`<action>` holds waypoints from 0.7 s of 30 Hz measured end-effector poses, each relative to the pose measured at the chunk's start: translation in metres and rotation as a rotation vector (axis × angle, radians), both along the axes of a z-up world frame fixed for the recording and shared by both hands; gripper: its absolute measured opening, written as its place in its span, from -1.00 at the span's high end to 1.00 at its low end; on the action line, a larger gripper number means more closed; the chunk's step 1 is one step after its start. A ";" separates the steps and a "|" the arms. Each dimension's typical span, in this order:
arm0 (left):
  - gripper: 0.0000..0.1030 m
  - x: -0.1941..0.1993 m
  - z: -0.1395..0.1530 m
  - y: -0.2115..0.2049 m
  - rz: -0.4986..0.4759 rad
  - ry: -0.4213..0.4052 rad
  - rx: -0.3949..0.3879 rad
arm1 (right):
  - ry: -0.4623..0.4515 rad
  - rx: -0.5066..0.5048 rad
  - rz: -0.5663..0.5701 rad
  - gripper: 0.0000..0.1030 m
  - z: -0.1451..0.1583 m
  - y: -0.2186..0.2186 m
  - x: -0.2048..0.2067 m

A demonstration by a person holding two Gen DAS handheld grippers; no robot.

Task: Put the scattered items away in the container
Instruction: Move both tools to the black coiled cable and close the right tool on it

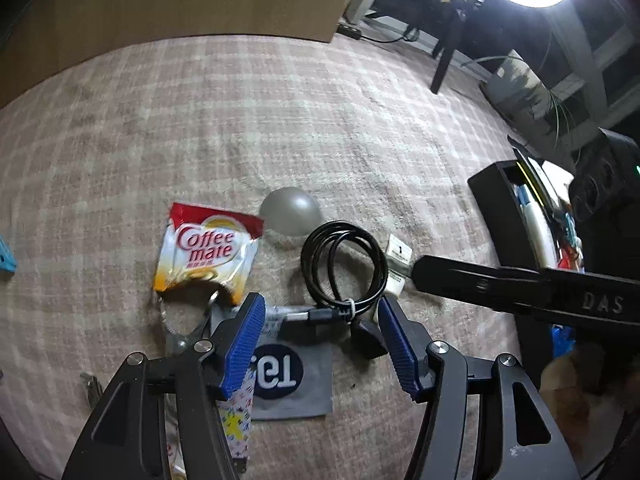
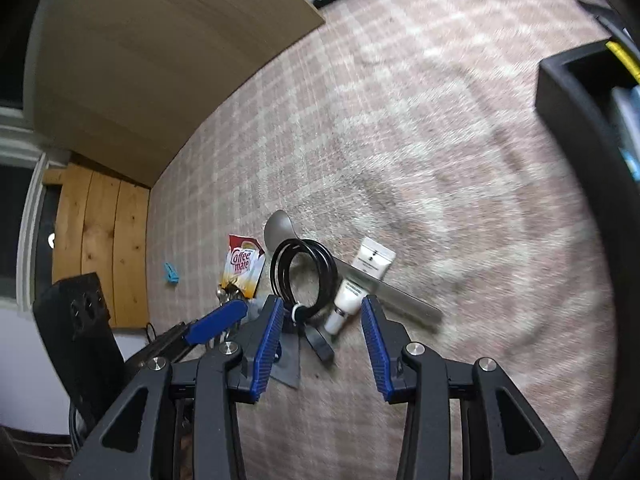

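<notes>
Scattered items lie bunched low in the middle of both views on the checked carpet [image 1: 280,120]: a coiled black cable [image 1: 344,264], a Coffee mate sachet [image 1: 208,252], a grey spoon [image 1: 290,216], a small white tube [image 2: 360,280], a grey patch [image 1: 296,376] and some keys [image 1: 176,320]. Off at the right edge of each frame sits the black container [image 1: 500,216], already holding a few things and well apart from the heap. We see our left gripper [image 1: 320,320] with its fingers apart over the cable's plug end, nothing clamped; our right gripper [image 2: 320,316] also stands with fingers apart and empty, straddling the tube's cap and the cable tie. The main risk, we judge, is the crowding: the cable overlaps the spoon's handle and touches the tube, so closing on one thing may drag or pinch a neighbour. Both grippers are aimed at nearly the same spot, and the right one's arm already crosses the left view, so they could knock each other. A loose coil may also unwind when lifted and snag the keys or patch.
</notes>
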State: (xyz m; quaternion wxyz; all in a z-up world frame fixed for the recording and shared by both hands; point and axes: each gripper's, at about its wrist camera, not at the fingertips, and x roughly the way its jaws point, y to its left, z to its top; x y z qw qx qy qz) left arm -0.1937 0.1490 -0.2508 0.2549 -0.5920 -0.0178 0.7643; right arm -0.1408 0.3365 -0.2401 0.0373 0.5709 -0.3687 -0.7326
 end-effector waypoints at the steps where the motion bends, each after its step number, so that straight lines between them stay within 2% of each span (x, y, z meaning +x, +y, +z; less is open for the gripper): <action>1: -0.22 0.000 -0.001 0.003 -0.012 -0.001 0.007 | -0.004 -0.005 -0.002 0.29 -0.003 -0.001 -0.003; 5: -0.22 0.001 -0.005 0.013 -0.047 0.014 -0.001 | -0.020 -0.039 -0.010 0.36 -0.014 -0.002 -0.010; 11: -0.22 0.003 -0.010 0.027 -0.113 0.034 -0.030 | -0.034 -0.023 0.011 0.41 -0.022 -0.008 -0.020; 16: -0.23 0.006 -0.010 0.031 -0.131 0.034 -0.030 | -0.035 -0.019 0.017 0.62 -0.024 -0.012 -0.023; 18: -0.23 0.006 -0.009 0.029 -0.122 0.035 -0.020 | -0.032 -0.009 0.013 0.77 -0.024 -0.012 -0.021; 21: -0.22 0.009 -0.004 0.028 -0.128 0.029 0.003 | -0.025 -0.031 0.008 0.79 -0.023 -0.011 -0.018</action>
